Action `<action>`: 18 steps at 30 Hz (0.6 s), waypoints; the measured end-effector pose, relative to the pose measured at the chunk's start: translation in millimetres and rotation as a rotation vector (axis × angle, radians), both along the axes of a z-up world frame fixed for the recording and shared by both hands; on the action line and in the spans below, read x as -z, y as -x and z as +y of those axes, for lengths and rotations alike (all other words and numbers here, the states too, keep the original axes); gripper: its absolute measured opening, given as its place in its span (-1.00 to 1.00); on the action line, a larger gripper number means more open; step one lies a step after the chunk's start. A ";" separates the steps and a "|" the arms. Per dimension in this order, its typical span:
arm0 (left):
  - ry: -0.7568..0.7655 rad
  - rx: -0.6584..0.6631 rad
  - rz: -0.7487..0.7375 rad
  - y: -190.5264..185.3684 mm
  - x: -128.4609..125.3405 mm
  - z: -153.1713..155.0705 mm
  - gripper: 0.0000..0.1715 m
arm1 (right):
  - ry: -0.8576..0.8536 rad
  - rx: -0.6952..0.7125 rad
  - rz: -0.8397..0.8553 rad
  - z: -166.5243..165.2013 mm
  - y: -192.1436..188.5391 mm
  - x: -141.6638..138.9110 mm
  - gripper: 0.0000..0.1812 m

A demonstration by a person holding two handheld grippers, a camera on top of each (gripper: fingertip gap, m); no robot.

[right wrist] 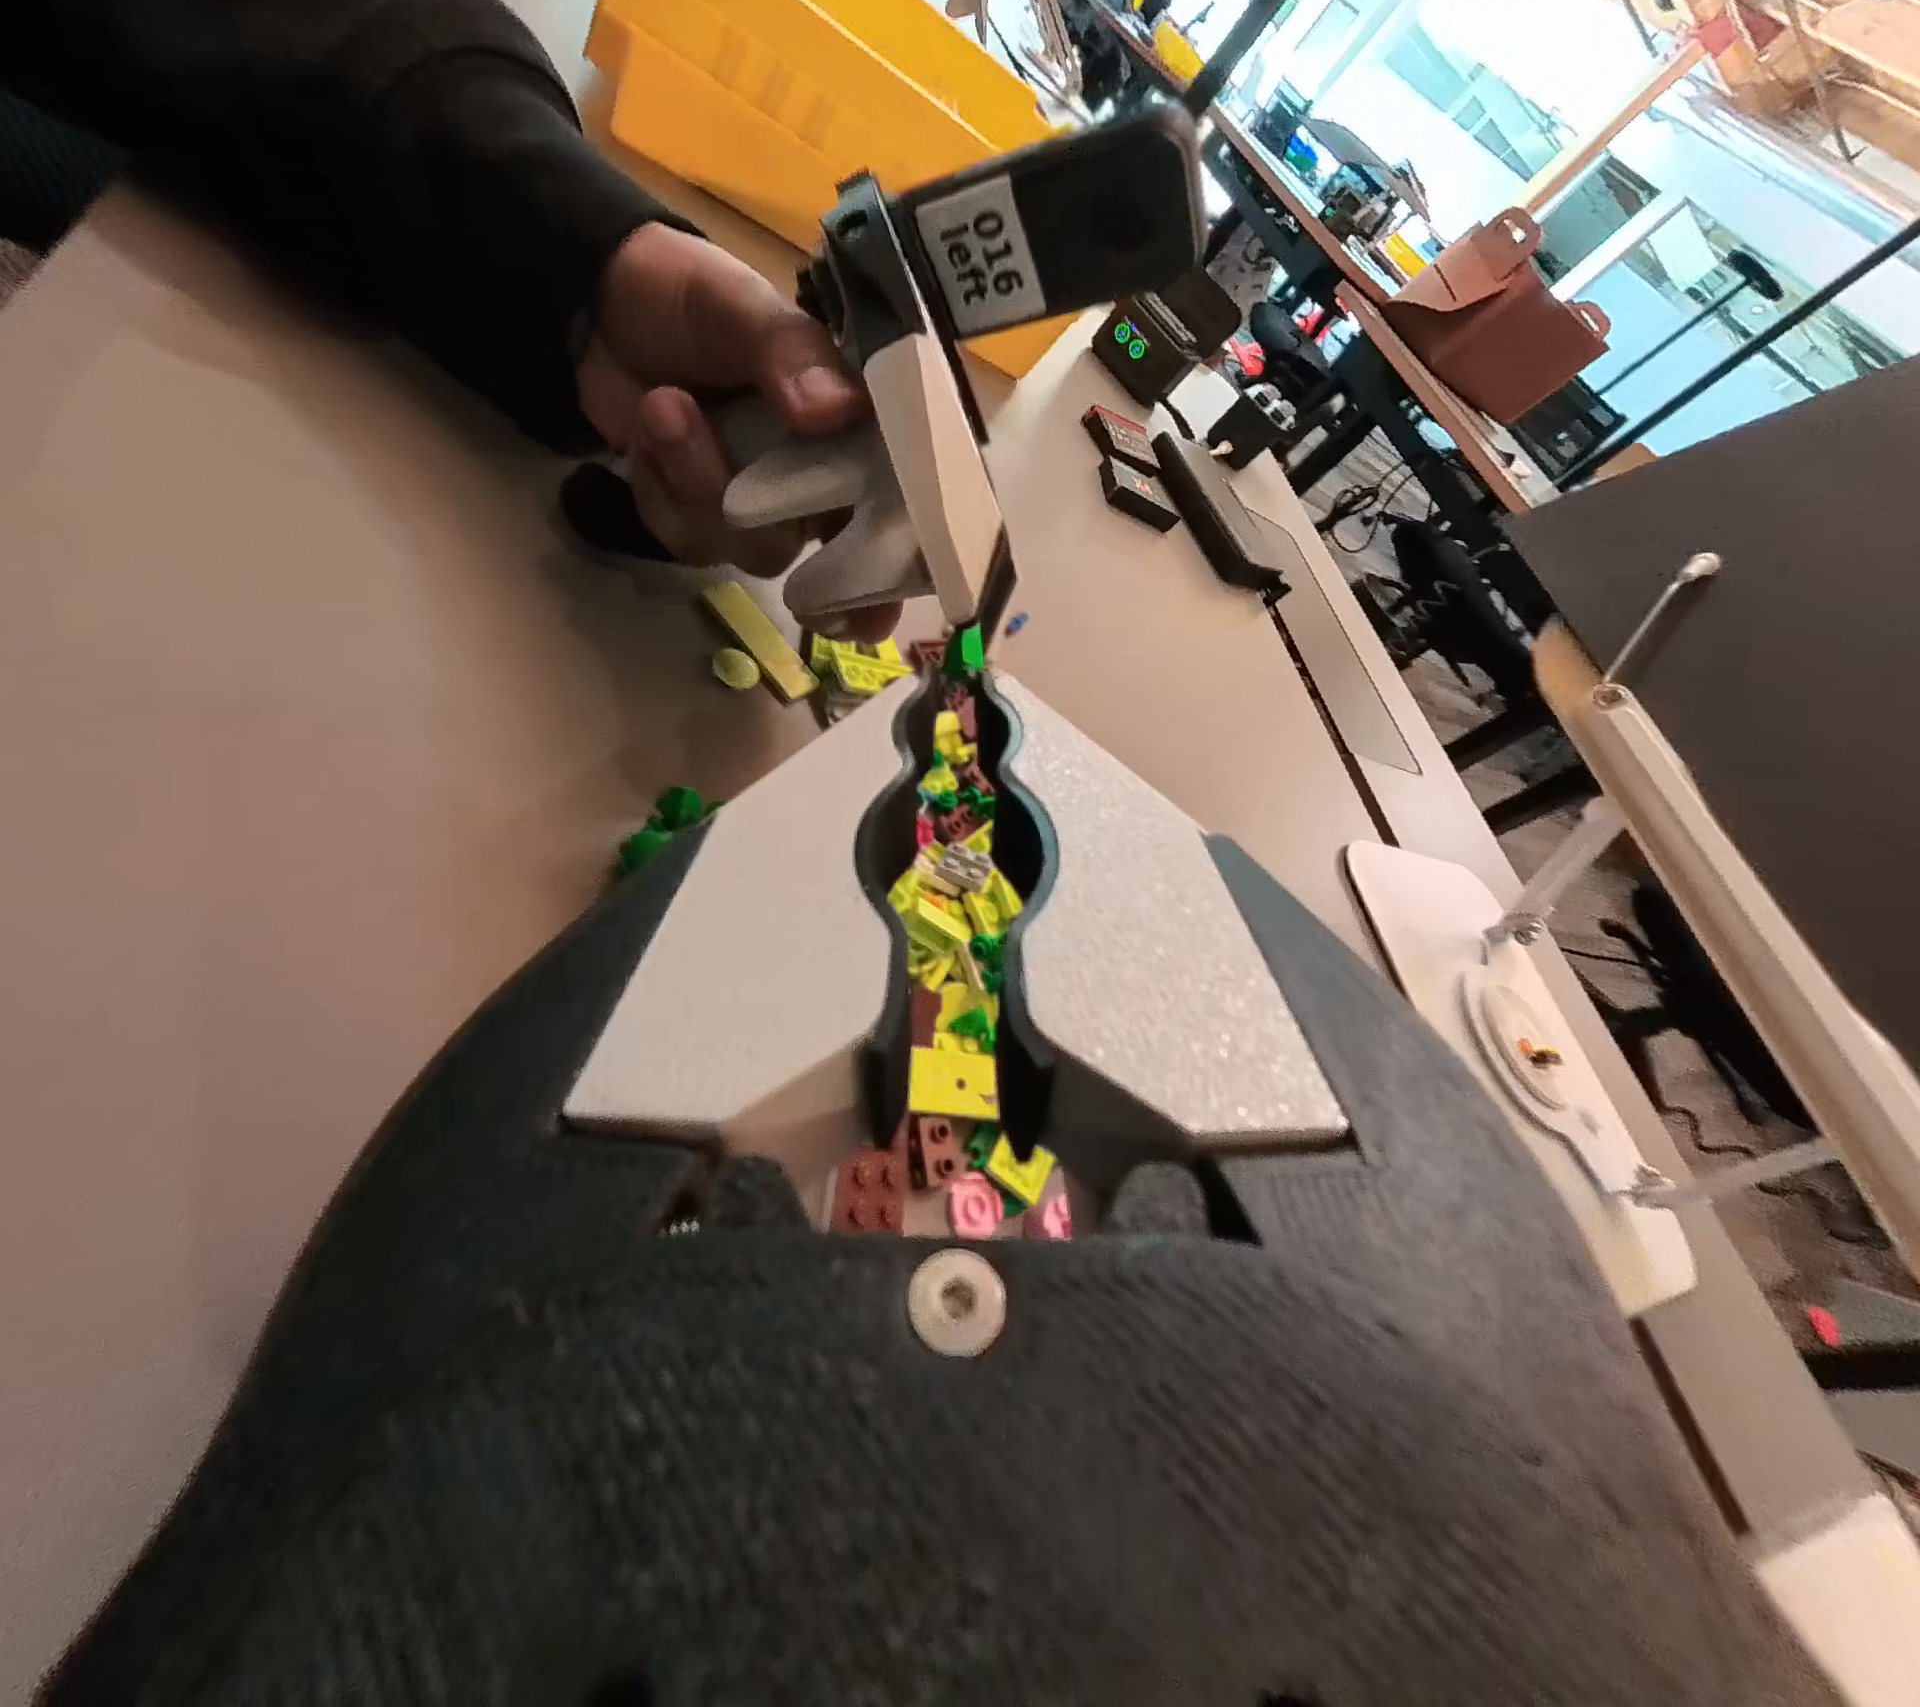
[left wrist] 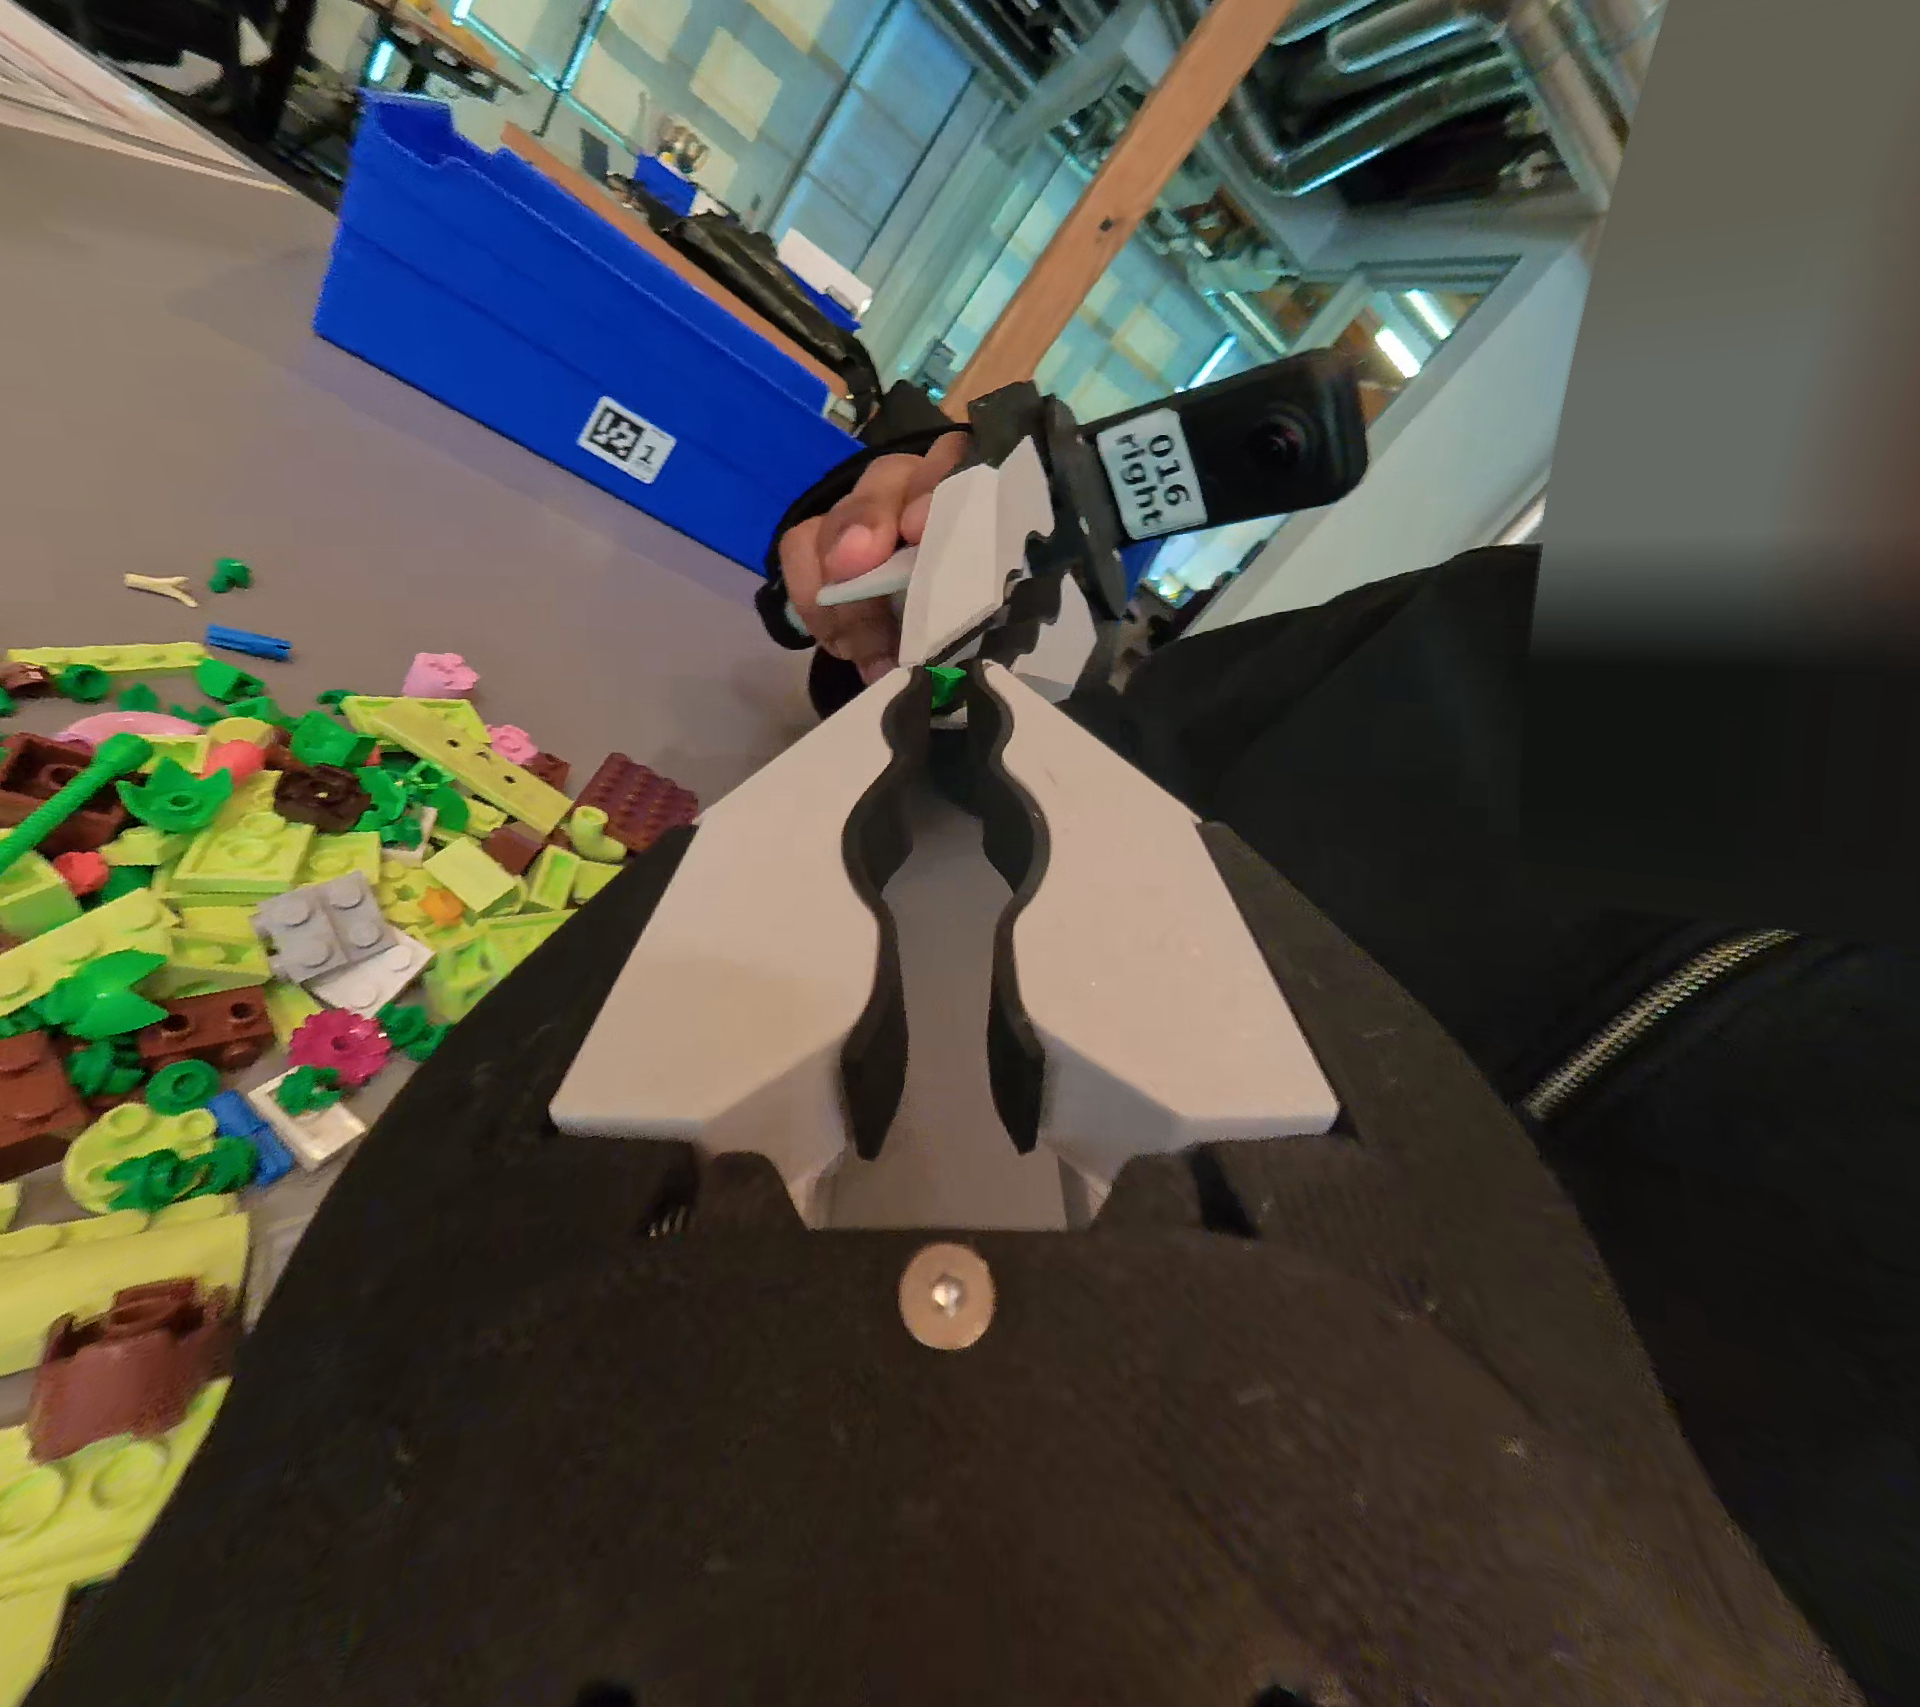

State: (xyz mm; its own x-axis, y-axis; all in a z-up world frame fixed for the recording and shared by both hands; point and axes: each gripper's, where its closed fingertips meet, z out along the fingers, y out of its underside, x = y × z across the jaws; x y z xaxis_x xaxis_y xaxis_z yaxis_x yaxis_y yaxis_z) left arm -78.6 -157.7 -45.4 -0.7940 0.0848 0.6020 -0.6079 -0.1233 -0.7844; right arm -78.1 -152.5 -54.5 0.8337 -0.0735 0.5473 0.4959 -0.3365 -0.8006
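Left claw (left wrist: 943,699) narrow; right claw (left wrist: 961,665) narrow, meeting it tip-to-tip from 12 o'clock, above grey tabletop (left wrist: 468,535).
Blue plastic crate (left wrist: 540,327): 10 o'clock.
Heap of lime, brown, pink toy bricks (left wrist: 239,878): 9 o'clock.
Small green plastic piece (left wrist: 945,683): pinched in left tips; right tips touching, grip unclear.

Your right wrist view is pretty smeared with motion blur, and the far windows (right wrist: 1558,26) blow out white. Left one's sharper but dimmer, with heavy fisheye bending at both views' edges.
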 end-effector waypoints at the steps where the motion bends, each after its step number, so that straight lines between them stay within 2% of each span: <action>1: 0.017 0.015 0.014 1.3 -1.7 0.0 -0.98 | -0.013 -0.014 0.019 -0.1 1.7 -1.9 -0.97; 7: 0.107 0.078 0.097 6.0 -9.9 0.8 -0.98 | -0.103 -0.083 0.152 -0.4 8.2 -11.6 -0.97; 11: 0.107 0.067 0.099 3.8 -10.2 2.1 -1.00 | -0.119 -0.099 0.248 -1.0 7.0 -12.2 -0.97; 14: 0.073 0.009 0.038 -2.0 -9.6 5.6 -0.78 | -0.122 -0.080 0.255 -3.9 2.2 -13.2 -0.98; 18: -0.050 -0.082 -0.140 -4.4 -3.2 4.1 -0.66 | -0.075 -0.049 0.215 -4.4 0.0 -9.1 -0.98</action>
State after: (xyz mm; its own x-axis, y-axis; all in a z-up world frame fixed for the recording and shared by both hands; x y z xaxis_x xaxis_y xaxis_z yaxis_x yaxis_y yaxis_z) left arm -74.2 -153.6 -42.3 -0.8735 -0.0116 0.4866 -0.4815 -0.1267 -0.8673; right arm -78.2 -157.0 -45.4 0.9340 -0.0636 0.3516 0.3259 -0.2513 -0.9114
